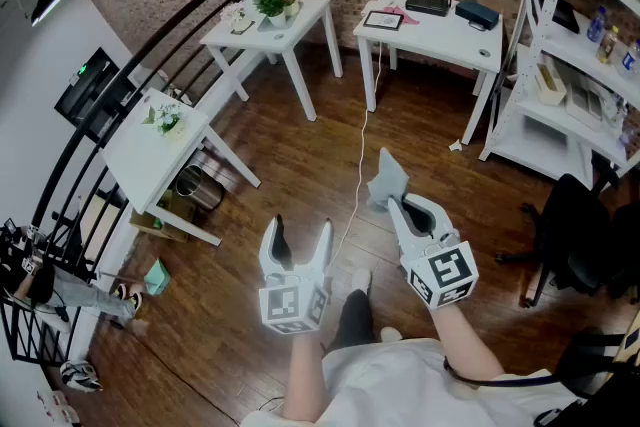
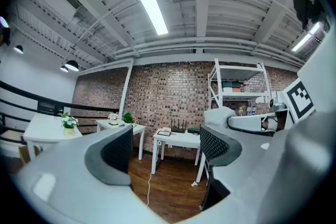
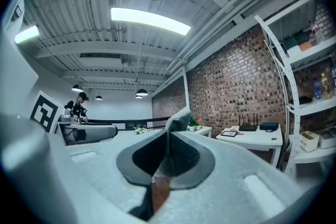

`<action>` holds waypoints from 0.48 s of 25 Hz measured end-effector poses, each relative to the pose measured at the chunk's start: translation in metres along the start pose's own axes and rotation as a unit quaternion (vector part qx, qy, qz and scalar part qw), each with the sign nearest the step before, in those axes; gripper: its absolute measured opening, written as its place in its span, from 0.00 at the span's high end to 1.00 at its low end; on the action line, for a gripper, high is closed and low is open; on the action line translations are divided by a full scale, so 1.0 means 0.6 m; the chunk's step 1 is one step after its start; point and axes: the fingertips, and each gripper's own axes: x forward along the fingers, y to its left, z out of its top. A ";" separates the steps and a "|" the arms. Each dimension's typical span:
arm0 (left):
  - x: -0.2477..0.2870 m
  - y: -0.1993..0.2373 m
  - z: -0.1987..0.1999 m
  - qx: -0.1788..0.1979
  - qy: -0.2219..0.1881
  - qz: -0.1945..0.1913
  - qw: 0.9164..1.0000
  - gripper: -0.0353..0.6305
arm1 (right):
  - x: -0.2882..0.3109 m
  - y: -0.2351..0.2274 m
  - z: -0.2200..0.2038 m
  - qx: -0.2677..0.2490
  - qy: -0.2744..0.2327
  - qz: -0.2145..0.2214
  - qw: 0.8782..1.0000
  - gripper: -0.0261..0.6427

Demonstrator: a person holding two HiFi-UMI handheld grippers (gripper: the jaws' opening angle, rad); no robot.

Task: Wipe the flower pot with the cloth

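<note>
**Cloth in hand, wiping not yet begun**

Nearest the head camera, at the bottom of the frame, is the person's pale shirt (image 1: 390,385), with both forearms reaching forward from it over the wooden floor (image 1: 250,165).

Left gripper (image 1: 302,230): held level, jaws apart with a moderate gap. Its own view shows only the room between the pads, so it carries nothing.

Right gripper (image 1: 405,207): held level, jaws closed on the cloth (image 1: 388,177). A grey fold is pinched between the pads and the rest stands up past the tips.

Where the task's thing is: one flower pot (image 1: 168,127), with white blooms, stands on the side table (image 1: 140,160) by the railing at left. A second pot (image 1: 277,18), with green leaves and pink flowers, stands on the small table (image 1: 305,20) against the brick wall. The task sentence does not say which is meant. Both are well apart from the grippers, across open floor.

Progress, judged: only the pick-up of the cloth is done. No pot is touched. What is left is the approach to a table, bringing the cloth onto the pot (the free left gripper could steady it), and all of the wiping.
</note>
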 end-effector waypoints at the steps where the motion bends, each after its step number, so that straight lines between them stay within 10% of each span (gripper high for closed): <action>1: 0.021 0.010 -0.004 0.002 -0.002 0.001 1.000 0.31 | 0.017 -0.010 -0.003 -0.003 0.000 -0.001 1.000 0.96; 12: 0.270 0.231 0.025 0.000 -0.024 0.017 1.000 0.31 | 0.368 -0.044 0.036 -0.005 -0.011 0.036 0.999 0.96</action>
